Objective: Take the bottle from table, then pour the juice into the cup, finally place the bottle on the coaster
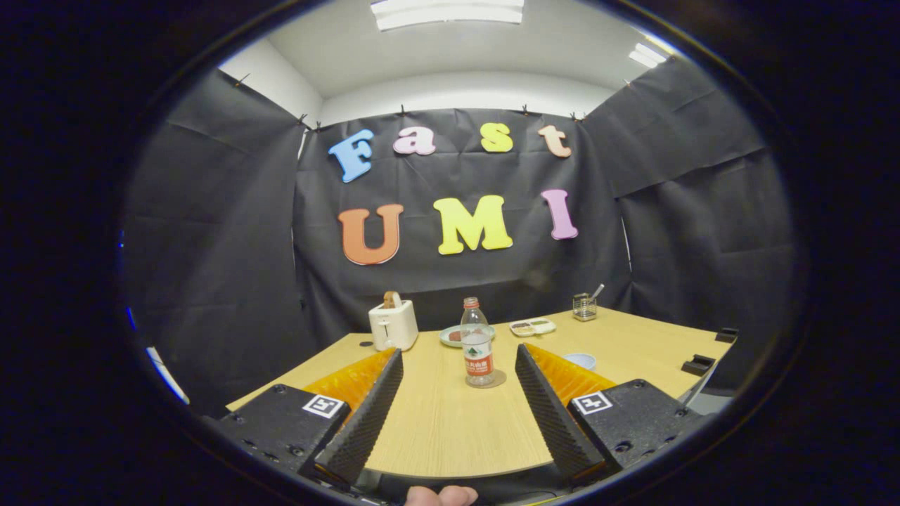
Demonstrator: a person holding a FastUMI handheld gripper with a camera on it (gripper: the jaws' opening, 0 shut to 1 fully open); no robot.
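Two fingers [380, 393] of the gripper [458, 358] stand wide apart, holding nothing. Toaster [392, 325], plate [453, 336], tray [532, 327] and wire holder [583, 307] sit farther back on the table [443, 429]. Bottle [477, 348] stands upright on the coaster [498, 381], just beyond the fingertips, between them. Cup [582, 360] lies behind the right finger.

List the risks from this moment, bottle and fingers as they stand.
1. The bottle is tall and slim, standing on a small coaster; a nudge from one finger could probably tip it.
2. The open gripper is short of the bottle, so closing now would grasp nothing.
3. The cup sits partly hidden behind the right finger, so a swing that way might knock it.
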